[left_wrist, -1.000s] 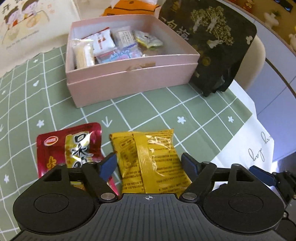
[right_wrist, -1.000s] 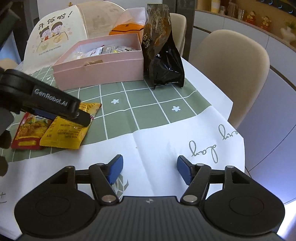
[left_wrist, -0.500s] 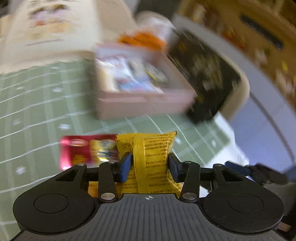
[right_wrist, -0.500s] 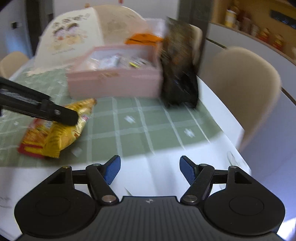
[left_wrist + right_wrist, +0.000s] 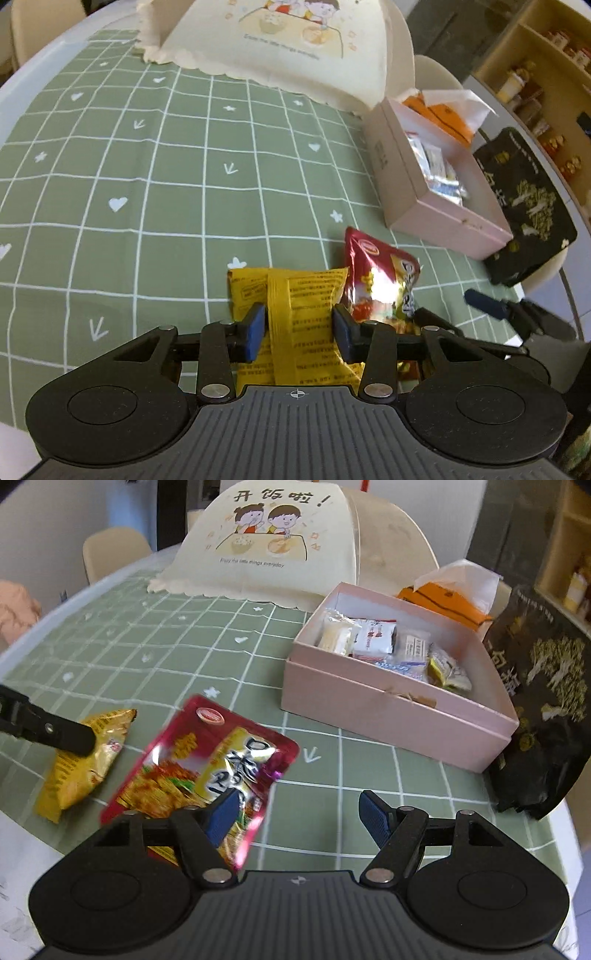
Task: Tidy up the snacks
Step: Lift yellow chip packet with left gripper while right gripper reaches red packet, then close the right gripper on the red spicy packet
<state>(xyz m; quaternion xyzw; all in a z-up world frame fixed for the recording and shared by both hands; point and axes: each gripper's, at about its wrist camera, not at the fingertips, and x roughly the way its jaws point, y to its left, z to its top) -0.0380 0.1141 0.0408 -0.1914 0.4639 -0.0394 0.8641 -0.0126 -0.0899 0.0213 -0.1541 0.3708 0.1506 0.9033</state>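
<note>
My left gripper (image 5: 298, 326) has its jaws closing on a yellow snack packet (image 5: 306, 295), with the blue pads pressed against its two sides. The right wrist view shows that packet (image 5: 85, 760) under a black left finger (image 5: 55, 734). A red snack packet (image 5: 380, 280) lies on the green tablecloth just right of it. My right gripper (image 5: 301, 808) is open above the cloth; its left finger overlaps the red packet's (image 5: 221, 760) lower edge, and only cloth shows between the pads. An open pink box (image 5: 388, 716) holds several small wrapped snacks.
A black foil bag (image 5: 546, 709) stands right of the pink box. Behind the box lie an orange tissue pack (image 5: 443, 598) and a cream mesh food cover (image 5: 277, 546). A beige chair (image 5: 110, 550) stands at the table's far left edge. Shelves line the right wall.
The left jaws have closed from wide open onto the yellow packet. Both grippers have swung sideways and rolled; the right one now sits over the red packet instead of the white cloth edge.
</note>
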